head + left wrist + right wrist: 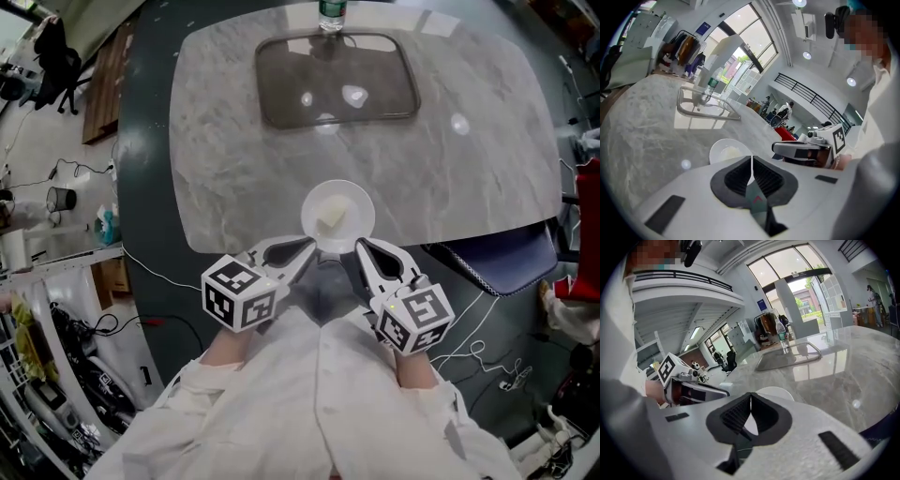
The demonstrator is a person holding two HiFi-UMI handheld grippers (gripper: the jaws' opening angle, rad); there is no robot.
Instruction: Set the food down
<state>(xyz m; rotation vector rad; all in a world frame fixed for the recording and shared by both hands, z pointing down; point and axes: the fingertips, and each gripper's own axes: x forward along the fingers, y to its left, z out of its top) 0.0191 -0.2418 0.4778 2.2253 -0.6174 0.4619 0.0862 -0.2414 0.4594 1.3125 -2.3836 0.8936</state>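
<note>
My left hand-held gripper point(298, 253) and right hand-held gripper point(367, 255) are each pinched shut on the near rim of the white bowl point(349, 202) of food point(330, 221). It sits at lower centre, over the counter point(450, 178) edge. I judge I'm mid set-down. Next I should seat it flat, then release both.
</note>
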